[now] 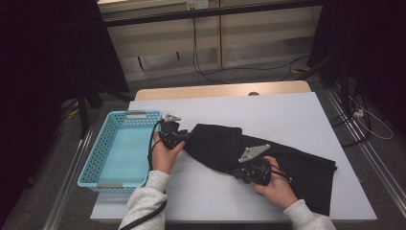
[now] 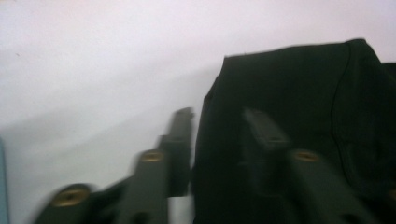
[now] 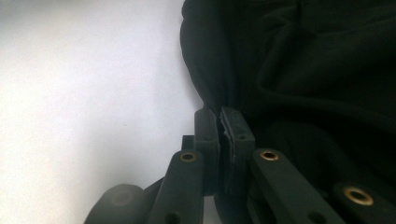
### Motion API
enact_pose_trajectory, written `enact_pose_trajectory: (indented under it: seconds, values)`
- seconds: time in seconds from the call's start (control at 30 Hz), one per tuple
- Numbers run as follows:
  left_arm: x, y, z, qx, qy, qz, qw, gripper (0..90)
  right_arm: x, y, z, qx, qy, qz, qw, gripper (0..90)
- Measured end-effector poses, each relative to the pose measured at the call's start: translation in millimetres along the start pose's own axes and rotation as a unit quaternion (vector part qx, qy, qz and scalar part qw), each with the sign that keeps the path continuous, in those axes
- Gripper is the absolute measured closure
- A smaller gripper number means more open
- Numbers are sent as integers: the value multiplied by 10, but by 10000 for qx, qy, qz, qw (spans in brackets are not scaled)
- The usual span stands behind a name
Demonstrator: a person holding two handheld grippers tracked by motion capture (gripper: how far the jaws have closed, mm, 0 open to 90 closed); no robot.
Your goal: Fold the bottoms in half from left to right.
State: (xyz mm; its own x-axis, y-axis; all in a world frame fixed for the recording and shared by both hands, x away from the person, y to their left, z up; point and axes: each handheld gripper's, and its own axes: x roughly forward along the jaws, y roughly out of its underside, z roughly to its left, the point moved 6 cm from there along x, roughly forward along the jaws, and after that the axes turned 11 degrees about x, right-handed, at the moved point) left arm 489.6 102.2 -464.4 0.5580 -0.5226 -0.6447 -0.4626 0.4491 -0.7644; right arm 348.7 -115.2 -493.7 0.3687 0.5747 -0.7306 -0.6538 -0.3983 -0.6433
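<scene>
The black garment (image 1: 268,158) is lying on the white table (image 1: 287,115), its long axis running from beside the left tool (image 1: 178,136) down past the right tool (image 1: 245,171). The right tool (image 3: 219,122) is clenching the garment's (image 3: 303,70) near edge. The left tool (image 2: 219,122) is standing released, its jaws straddling the cloth's (image 2: 289,93) folded corner. The blue basket (image 1: 103,153) is sitting just behind the left tool, away from the cloth.
</scene>
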Motion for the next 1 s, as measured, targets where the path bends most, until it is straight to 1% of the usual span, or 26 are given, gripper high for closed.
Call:
enact_pose_trajectory:
  seconds: [0.03,0.07,0.1,0.13,0.23,0.27,0.3,0.33,0.43,0.47,0.5,0.53,0.57,0.6,0.63,0.67,0.7,0.73,0.77,0.83,0.87,0.9,0.93,0.97,1.0]
  values:
    - [0,0,0,0,0,0,10000,540,0,-1,1,-3,8,1,10000,867]
    - [-27,1,-17,24,-43,-22,10000,514,1,-1,1,4,11,4,10000,867]
    - [-27,1,-17,24,-43,-22,10000,508,1,-1,1,4,11,4,10000,867]
    - [-62,7,-48,64,-56,-63,9999,478,1,-2,-1,19,-1,1,10000,867]
    - [-81,25,-74,112,-38,-77,9999,435,2,-3,-2,14,-8,0,10000,867]
    - [-70,68,-89,91,-17,-21,10000,409,2,-3,4,41,-13,5,10000,867]
    - [-70,68,-89,91,-17,-21,10000,385,2,-3,4,41,-13,5,10000,867]
    - [-47,115,-99,39,-14,31,10000,353,5,-5,16,16,-16,12,10000,867]
    - [-19,152,-91,21,-68,82,9999,307,10,-8,37,11,-65,22,10000,867]
    - [-5,168,-82,36,-105,128,9999,298,9,-14,72,-1,-194,43,9998,868]
    - [2,176,-76,54,-132,144,9998,298,9,-14,72,-1,-194,43,9998,868]
    - [9,185,-60,39,-168,154,9997,288,8,-22,108,-11,-285,37,9996,868]
    - [9,185,-60,39,-168,154,9997,281,8,-22,108,-11,-285,37,9996,868]
    - [25,200,-48,78,-215,193,9996,280,21,-21,148,-68,-333,58,9994,867]
    - [25,200,-48,78,-215,193,9996,278,28,-17,163,-94,-363,78,9993,866]
    - [47,222,-28,116,-249,249,9993,278,38,-14,174,-158,-383,90,9991,857]
    - [47,222,-28,116,-249,249,9993,282,44,-10,176,-163,-350,109,9992,857]
    - [86,254,-16,102,-291,310,9990,282,42,-18,176,-166,-322,33,9993,812]
    - [110,272,-6,56,-314,317,9990,283,30,-23,174,-156,-345,-2,9993,790]
    - [148,309,7,12,-292,404,9988,287,-12,-49,154,-79,-301,-115,9995,733]
    - [158,319,12,-43,-296,407,9987,289,-42,-59,140,-75,-284,-144,9995,732]
    - [158,319,12,-43,-296,407,9987,297,-74,-67,126,-95,-278,-187,9994,711]
    - [150,313,19,-102,-309,467,9984,315,-103,-75,104,-82,-235,-244,9994,675]
    - [150,313,19,-102,-309,467,9984,331,-103,-75,104,-82,-235,-244,9994,675]
    - [140,319,15,-27,-346,569,9978,366,-160,-75,38,21,-136,-282,9995,636]
